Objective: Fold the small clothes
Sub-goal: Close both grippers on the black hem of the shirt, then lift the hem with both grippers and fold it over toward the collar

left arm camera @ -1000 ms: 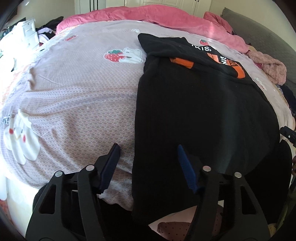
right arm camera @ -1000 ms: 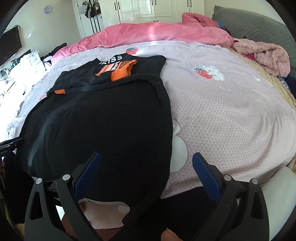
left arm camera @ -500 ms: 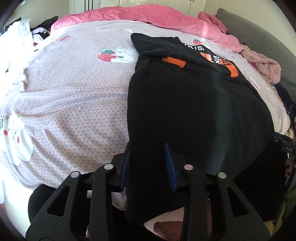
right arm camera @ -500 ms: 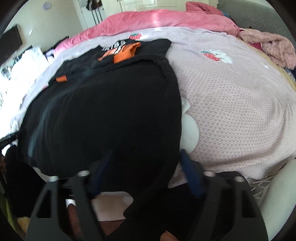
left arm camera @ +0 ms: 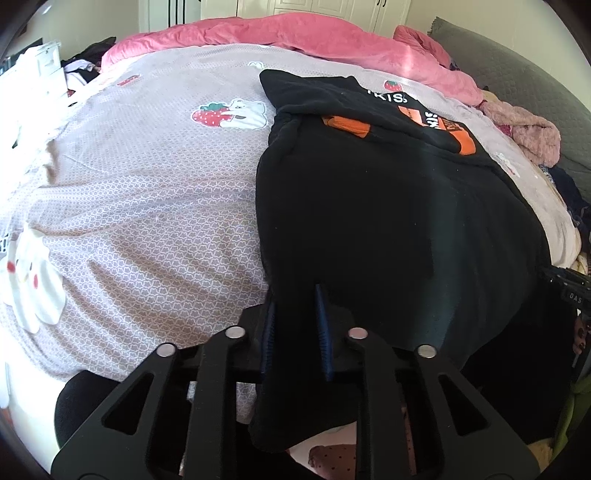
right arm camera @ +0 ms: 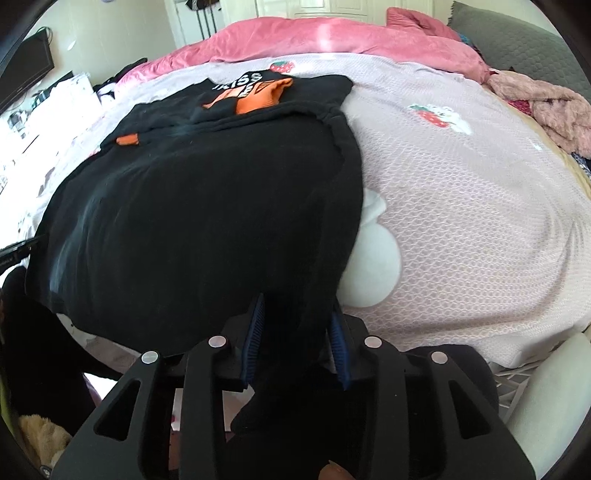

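Black sweatshirt (left arm camera: 388, 206) lies flat on lilac bedspread (left arm camera: 147, 192), hem hanging over near bed edge. Left gripper (left arm camera: 293, 325) clamped on hem's left corner; right gripper (right arm camera: 297, 332) clamped on right corner, jaws just closed onto cloth. Bare bedspread (right arm camera: 480, 206) wide open either side. Pink duvet (left arm camera: 314, 33) bunched along far edge. Second ago both jaws stood wide, hem loose between.

A home bedroom — bed (left arm camera: 147, 206), pink duvet (left arm camera: 295, 33), white wardrobe doors (left arm camera: 332, 5).
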`<state>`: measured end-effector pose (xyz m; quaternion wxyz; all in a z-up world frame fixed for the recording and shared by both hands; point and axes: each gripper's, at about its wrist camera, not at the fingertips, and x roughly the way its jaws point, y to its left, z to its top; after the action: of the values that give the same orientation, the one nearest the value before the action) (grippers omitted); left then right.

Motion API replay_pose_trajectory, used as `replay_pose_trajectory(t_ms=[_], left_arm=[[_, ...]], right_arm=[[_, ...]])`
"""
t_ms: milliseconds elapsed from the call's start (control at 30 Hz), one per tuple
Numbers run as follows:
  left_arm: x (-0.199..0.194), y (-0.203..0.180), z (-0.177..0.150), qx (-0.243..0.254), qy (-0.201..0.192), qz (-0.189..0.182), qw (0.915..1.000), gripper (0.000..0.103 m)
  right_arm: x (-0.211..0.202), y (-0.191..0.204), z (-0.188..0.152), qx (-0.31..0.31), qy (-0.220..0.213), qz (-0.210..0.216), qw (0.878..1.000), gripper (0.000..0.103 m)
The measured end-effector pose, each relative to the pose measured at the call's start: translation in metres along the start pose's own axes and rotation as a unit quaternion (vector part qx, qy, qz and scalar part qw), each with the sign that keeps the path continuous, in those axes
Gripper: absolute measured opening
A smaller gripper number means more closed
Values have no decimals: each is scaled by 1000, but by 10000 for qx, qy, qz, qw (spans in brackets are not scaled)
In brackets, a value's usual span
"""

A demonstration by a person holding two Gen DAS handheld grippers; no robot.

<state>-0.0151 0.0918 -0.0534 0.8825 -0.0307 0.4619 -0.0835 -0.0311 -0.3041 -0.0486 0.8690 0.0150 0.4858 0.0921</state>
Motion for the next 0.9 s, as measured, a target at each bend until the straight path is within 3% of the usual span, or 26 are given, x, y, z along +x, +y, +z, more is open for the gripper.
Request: replay_pose_trajectory(t_ms=[33,100,367,667,900], left_arm=[[0,0,0,-16,-15,-28,10000,6],[-3,-1,0,19,-70,-35,10000,4],[-44,5,21,-64,-725,-294,9969,3],[-45,8,87,-173,-1102,-219,9935,3],[-18,13,124,-408,-1139,-126,9926,3]], right_arm=[[-1,-2,0,37,-19,47,10000,32],[-4,-5,0,128,-87,150,9998,11],[-44,-16,17,306,-860,651,9937,8],[-62,-33,85,527,-1603,737,9829,8],[-33,-44,125,733,-1602,559,9828,8]])
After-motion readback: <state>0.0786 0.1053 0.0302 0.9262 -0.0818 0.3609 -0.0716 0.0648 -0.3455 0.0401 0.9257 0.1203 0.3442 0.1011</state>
